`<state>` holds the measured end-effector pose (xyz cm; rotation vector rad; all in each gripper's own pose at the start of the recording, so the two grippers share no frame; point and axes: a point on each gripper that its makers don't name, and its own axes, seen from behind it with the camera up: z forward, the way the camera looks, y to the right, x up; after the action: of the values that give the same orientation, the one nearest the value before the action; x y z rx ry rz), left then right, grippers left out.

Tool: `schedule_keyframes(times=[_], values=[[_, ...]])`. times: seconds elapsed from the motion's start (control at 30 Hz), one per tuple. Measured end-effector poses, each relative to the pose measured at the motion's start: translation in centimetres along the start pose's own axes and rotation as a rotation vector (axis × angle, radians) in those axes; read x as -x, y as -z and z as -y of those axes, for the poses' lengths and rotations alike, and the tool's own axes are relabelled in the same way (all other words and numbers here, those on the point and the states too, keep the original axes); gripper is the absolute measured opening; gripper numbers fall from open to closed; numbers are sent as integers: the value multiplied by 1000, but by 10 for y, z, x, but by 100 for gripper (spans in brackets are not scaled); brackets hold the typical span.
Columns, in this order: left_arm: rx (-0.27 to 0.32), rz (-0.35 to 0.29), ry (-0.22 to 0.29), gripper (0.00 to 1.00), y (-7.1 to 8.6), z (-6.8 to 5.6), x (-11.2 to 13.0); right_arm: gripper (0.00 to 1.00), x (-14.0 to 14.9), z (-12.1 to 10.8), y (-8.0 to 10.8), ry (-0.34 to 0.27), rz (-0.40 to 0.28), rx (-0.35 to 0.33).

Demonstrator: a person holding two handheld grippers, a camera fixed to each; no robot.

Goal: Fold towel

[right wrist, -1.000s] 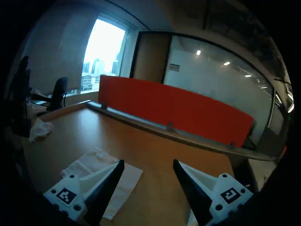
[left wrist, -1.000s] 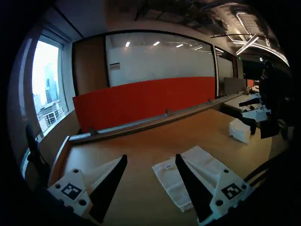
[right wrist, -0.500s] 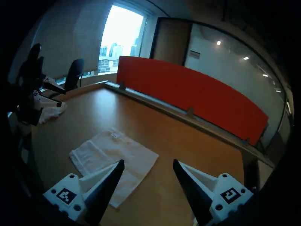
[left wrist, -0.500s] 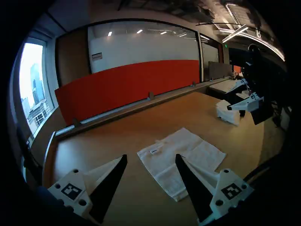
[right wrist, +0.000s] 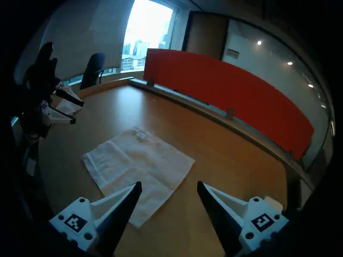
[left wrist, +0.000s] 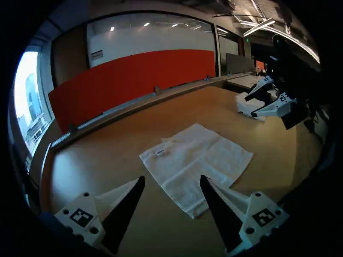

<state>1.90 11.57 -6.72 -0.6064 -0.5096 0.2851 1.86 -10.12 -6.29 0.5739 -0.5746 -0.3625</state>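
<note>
A white towel [left wrist: 195,156] lies flat and spread out on the wooden desk [left wrist: 98,158], with a small tag near its far edge. My left gripper [left wrist: 171,184] is open and empty, hovering over the towel's near corner. The right gripper [left wrist: 251,106] shows off to the right, open. In the right gripper view the same towel [right wrist: 137,165] lies ahead and to the left. My right gripper [right wrist: 169,188] is open above its near edge, with nothing between its fingers. The left gripper [right wrist: 70,109] shows far left, open, held by a person in dark clothing.
A red partition [left wrist: 128,81] with a rail runs along the desk's far side, also visible as the red partition [right wrist: 227,94]. A second white cloth [left wrist: 246,103] lies on the desk behind the right gripper. Office chairs [right wrist: 94,70] stand by the window.
Both cameras have tipped downward and swung toward the towel, so it now lies fully in view ahead of each gripper. Both grippers have stayed open.
</note>
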Motion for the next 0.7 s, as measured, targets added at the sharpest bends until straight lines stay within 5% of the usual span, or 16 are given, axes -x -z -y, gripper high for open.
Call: schedule_keyframes(times=[0.7], values=[[80, 117, -12, 95, -44, -27, 68, 100, 72, 35, -39, 35, 129, -84]])
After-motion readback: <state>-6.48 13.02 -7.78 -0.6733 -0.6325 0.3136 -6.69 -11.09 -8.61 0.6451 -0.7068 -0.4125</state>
